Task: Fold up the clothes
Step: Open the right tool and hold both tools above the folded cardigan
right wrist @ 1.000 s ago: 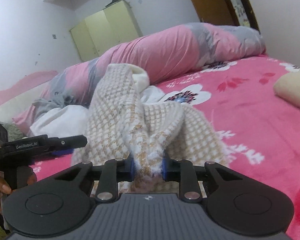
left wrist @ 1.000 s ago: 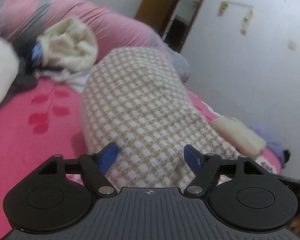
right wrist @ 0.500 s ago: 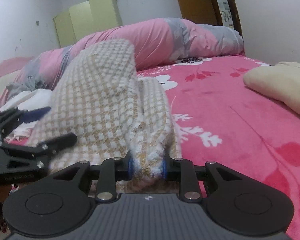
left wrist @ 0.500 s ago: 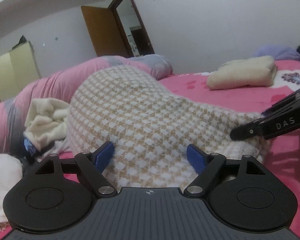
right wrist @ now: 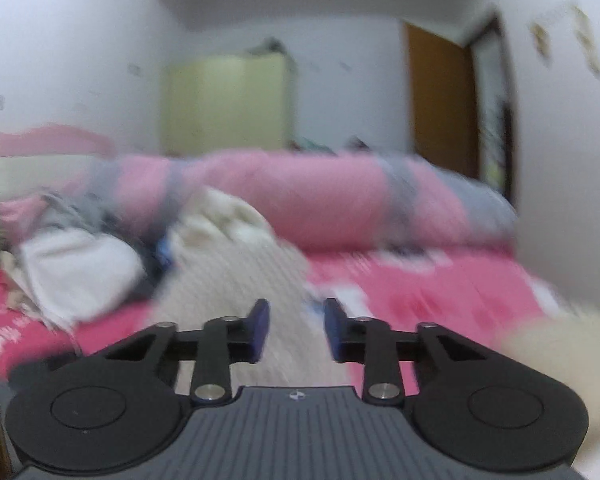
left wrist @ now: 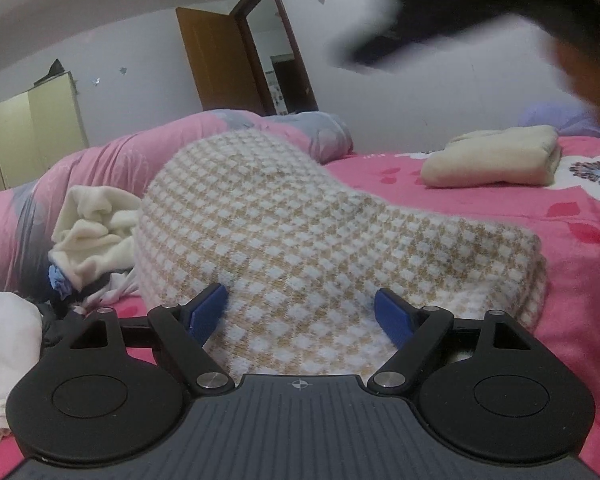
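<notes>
— The sweater (left wrist: 284, 248), where is it?

— It lies in a heap on the pink bed (left wrist: 500, 208), brown and white checks, directly in front of my left tongs (left wrist: 300, 314). These tongs are spread wide, and the knit sits between the blue tips without being pinched.

— And your right tongs (right wrist: 296, 326)?

— They are parted with a narrow gap and hold nothing. This view is blurred; the sweater (right wrist: 236, 280) shows pale below them.

— What else is on the bed?

— A folded cream garment (left wrist: 496, 160) lies well apart to the right, and a pile of clothes (left wrist: 92, 232) is beside the sweater on the left.
</notes>
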`<move>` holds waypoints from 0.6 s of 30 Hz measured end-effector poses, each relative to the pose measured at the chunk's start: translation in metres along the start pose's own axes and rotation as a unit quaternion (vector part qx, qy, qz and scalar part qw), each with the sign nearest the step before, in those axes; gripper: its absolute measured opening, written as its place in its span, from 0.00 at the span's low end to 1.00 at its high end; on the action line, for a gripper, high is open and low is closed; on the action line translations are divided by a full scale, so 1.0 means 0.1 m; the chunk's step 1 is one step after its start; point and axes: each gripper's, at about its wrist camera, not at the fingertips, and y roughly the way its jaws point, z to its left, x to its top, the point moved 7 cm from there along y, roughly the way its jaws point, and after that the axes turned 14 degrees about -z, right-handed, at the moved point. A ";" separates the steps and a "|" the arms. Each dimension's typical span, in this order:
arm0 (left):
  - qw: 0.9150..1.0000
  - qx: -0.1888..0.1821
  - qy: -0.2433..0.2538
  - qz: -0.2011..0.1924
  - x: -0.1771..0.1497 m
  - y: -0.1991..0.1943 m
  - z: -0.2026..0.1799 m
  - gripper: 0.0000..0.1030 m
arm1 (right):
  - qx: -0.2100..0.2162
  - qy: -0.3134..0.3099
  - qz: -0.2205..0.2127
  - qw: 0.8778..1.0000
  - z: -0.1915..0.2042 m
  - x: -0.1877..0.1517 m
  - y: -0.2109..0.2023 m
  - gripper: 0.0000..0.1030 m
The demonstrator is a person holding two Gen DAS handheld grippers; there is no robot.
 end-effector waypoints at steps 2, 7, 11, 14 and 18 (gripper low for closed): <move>1.000 0.001 -0.001 -0.001 0.00 -0.01 -0.01 0.79 | 0.032 -0.016 -0.016 0.999 0.20 0.09 0.34 0.22; 1.000 -0.003 -0.011 -0.007 -0.03 -0.03 0.00 0.79 | 0.049 -0.033 0.135 0.989 0.29 -0.85 1.38 0.22; 0.999 -0.017 -0.045 -0.002 -0.08 0.00 0.04 0.79 | 0.041 -0.015 0.170 0.984 0.23 -1.09 1.50 0.22; 0.999 -0.018 -0.049 -0.003 -0.08 -0.02 0.04 0.79 | 0.036 -0.005 0.177 0.983 0.21 -1.12 1.52 0.22; 0.998 -0.018 -0.055 -0.006 -0.06 -0.04 0.05 0.79 | 0.029 0.008 0.187 0.982 0.18 -1.17 1.55 0.23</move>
